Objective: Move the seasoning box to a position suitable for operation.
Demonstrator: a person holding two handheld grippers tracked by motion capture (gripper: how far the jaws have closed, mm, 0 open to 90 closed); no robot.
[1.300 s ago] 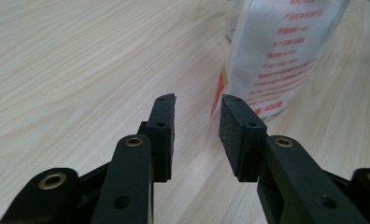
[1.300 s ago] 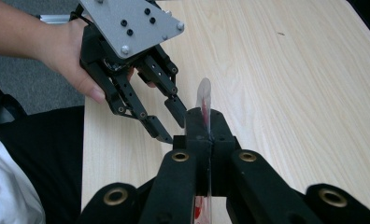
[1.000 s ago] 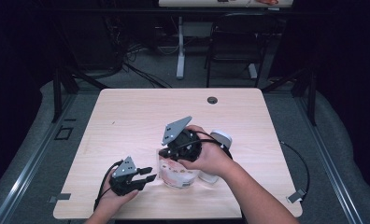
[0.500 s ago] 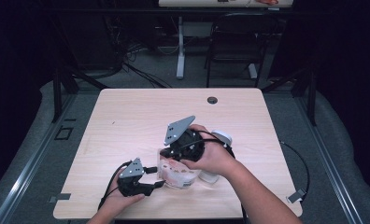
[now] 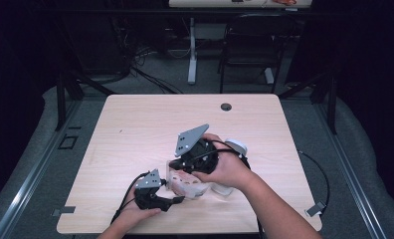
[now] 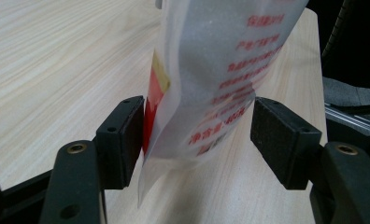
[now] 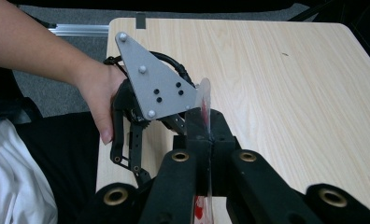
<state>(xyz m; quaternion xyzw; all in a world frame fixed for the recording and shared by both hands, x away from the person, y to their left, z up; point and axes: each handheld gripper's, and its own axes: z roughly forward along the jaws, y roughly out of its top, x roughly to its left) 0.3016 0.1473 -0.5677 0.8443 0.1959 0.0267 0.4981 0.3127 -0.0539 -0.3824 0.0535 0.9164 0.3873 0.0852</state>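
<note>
High view: right gripper (image 5: 177,168) holds a printed plastic bag (image 5: 185,183) up near the table's (image 5: 135,124) front edge, about mid-width; left gripper (image 5: 172,201) sits at the bag's near end. Left gripper view: its jaws have just been opening and stand wide around the bag's (image 6: 220,79) lower corner, one pad (image 6: 124,135) just beside the film, the other apart. Right gripper view: jaws pinched shut on the bag's edge (image 7: 203,116); looks like a two-handed grab, so next the left needs to close squarely on that corner.

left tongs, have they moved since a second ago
Yes. The left tongs slid right along the table's near edge toward the plastic bag, and their jaws have just been opening around it.
</note>
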